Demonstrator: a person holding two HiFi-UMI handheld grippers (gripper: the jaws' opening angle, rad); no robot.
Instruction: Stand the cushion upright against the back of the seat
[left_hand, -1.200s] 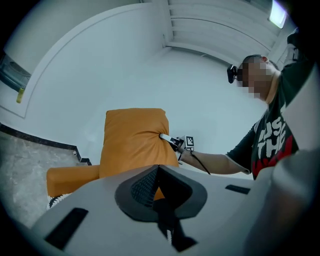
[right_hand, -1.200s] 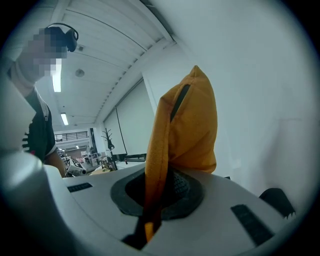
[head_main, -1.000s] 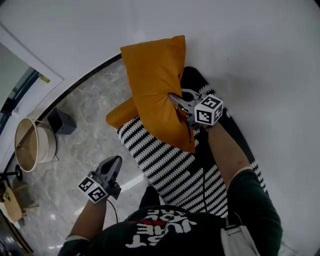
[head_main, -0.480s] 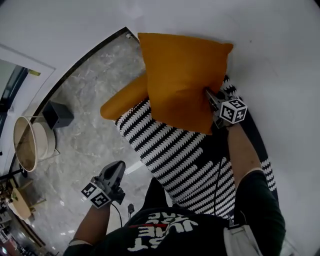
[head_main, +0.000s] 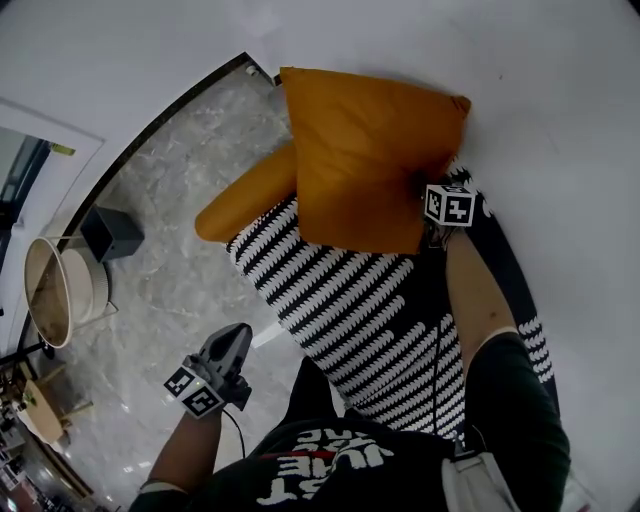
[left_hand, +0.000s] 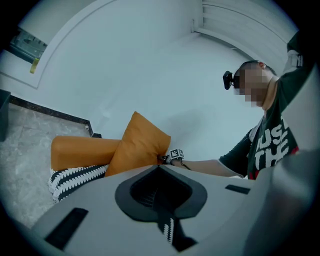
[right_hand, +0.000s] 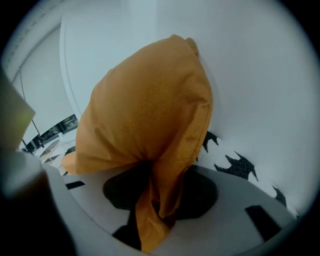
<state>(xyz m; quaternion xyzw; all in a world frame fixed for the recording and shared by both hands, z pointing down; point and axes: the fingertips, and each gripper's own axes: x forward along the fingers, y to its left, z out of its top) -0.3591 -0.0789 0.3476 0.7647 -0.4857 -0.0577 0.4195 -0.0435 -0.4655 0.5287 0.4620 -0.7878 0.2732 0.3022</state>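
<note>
The orange cushion (head_main: 365, 165) stands upright on the black-and-white striped seat (head_main: 340, 300), with its back against the white wall. My right gripper (head_main: 432, 200) is at the cushion's lower right corner. Its jaws are opening, and a fold of the cushion (right_hand: 150, 110) still hangs loosely between them, in the right gripper (right_hand: 157, 200) view. My left gripper (head_main: 236, 342) hangs low over the floor to the left of the seat, shut and holding nothing. From the left gripper (left_hand: 161, 187) view I see the cushion (left_hand: 137, 147) and the right gripper (left_hand: 174, 154) beside it.
An orange bolster (head_main: 245, 195) lies along the seat's far left end, partly behind the cushion. On the marble floor to the left stand a round basket (head_main: 55, 290) and a small dark box (head_main: 110, 232). A black skirting strip (head_main: 170, 115) runs along the wall.
The right gripper swung the cushion from edge-on to flat against the wall and sank to its lower right corner. The left gripper dropped a little.
</note>
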